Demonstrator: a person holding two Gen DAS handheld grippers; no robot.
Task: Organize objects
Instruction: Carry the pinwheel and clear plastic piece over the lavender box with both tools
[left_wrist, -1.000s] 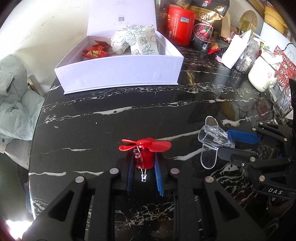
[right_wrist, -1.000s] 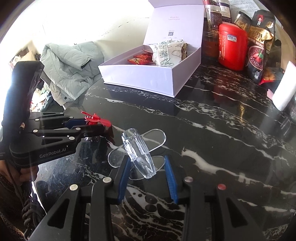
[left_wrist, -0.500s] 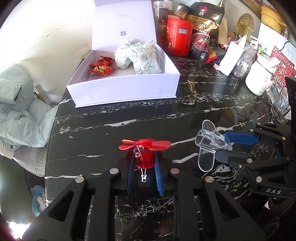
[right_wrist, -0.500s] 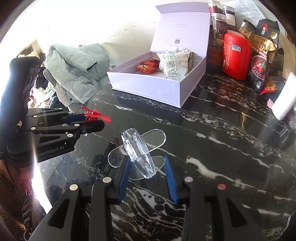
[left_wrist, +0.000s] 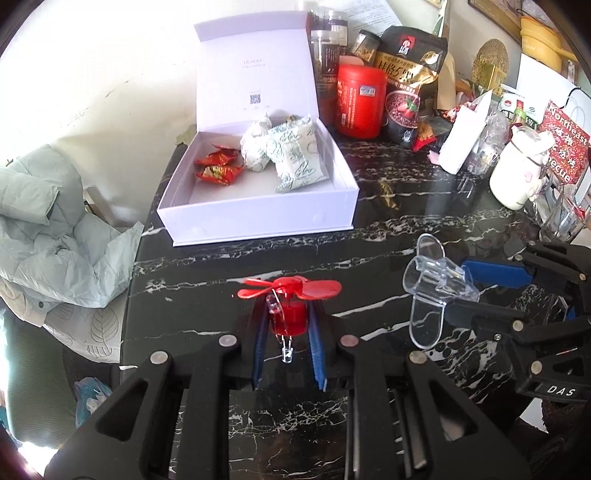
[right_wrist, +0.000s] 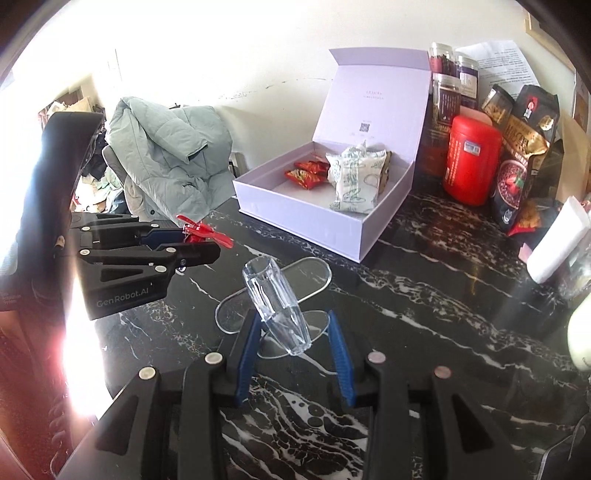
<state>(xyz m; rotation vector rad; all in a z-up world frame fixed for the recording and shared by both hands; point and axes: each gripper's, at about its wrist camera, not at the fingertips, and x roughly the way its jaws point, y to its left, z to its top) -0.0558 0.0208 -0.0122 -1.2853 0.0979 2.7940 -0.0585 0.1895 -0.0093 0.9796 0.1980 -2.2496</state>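
A black marble table (left_wrist: 207, 295) is standing against a pale wall, with a grey-green jacket (left_wrist: 48, 236) lying beside it. An open white box (left_wrist: 258, 210) is sitting on the table, holding printed packets (left_wrist: 295, 158) and red sweets (left_wrist: 218, 166). Near it, the left tongs (left_wrist: 288, 332) are pinching a small red propeller toy (left_wrist: 290, 295) above the table. Just to their right, the right tongs (right_wrist: 291, 332) are gripping a clear plastic piece (right_wrist: 275, 302).
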